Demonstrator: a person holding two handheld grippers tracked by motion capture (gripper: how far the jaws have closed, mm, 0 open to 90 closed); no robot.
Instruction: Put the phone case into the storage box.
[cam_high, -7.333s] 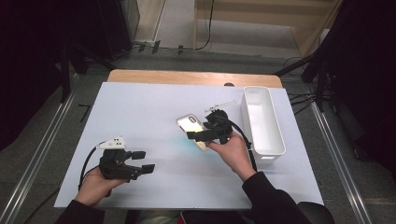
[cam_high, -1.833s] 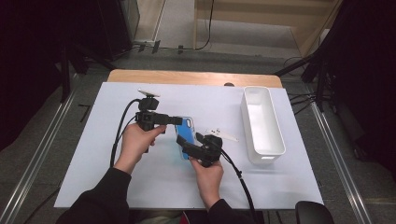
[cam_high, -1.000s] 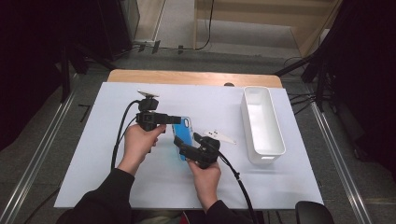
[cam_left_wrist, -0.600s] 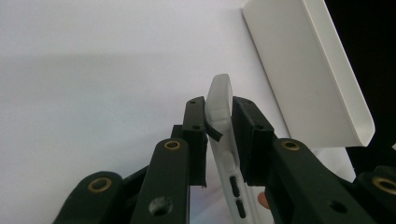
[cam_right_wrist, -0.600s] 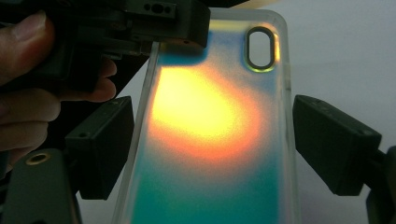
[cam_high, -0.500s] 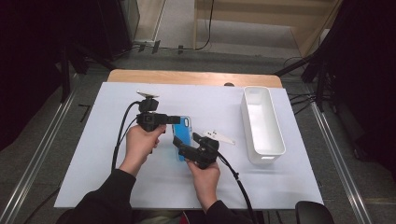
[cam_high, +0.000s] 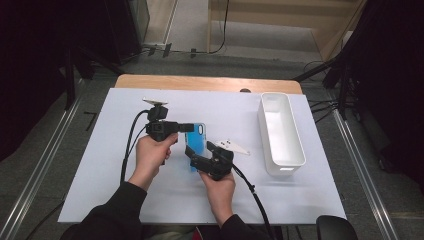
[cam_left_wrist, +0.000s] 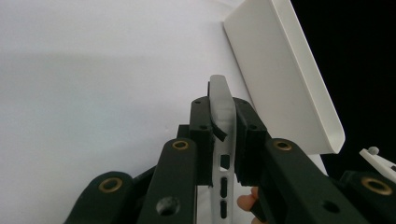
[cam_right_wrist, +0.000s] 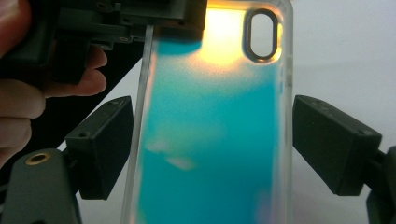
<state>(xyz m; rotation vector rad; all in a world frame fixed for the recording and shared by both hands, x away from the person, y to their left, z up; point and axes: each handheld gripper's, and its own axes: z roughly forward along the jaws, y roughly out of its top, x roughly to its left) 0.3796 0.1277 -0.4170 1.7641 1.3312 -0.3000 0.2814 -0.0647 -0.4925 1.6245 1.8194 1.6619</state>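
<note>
High view: the left gripper (cam_high: 189, 127) points toward the white bin (cam_high: 280, 131) and has its jaws closed on the upper-left corner of a blue phone case (cam_high: 196, 145), near the middle of the white table (cam_high: 100, 170). The right gripper (cam_high: 192, 156) sits at the case's near end, angled up-left, just in front of the left hand (cam_high: 150, 155). The right hand (cam_high: 219, 185) holds it from below.

Left gripper view: the left gripper (cam_left_wrist: 223, 123) clamps the case's thin clear edge (cam_left_wrist: 220, 105) between both pads; the edge stands upright between them and rises beyond the tips. The white bin (cam_left_wrist: 280, 70) lies ahead to the right.

Right gripper view: the right gripper (cam_right_wrist: 210, 140) is spread wide, one jaw on each side of the phone case (cam_right_wrist: 210, 140). Its left pad is at or just beside the clear rim; contact cannot be confirmed. Its right pad stands apart from the opposite rim. The case runs lengthwise between the jaws, its camera cut-out (cam_right_wrist: 262, 35) at the far end, where the left gripper (cam_right_wrist: 154, 18) grips its corner.
</note>
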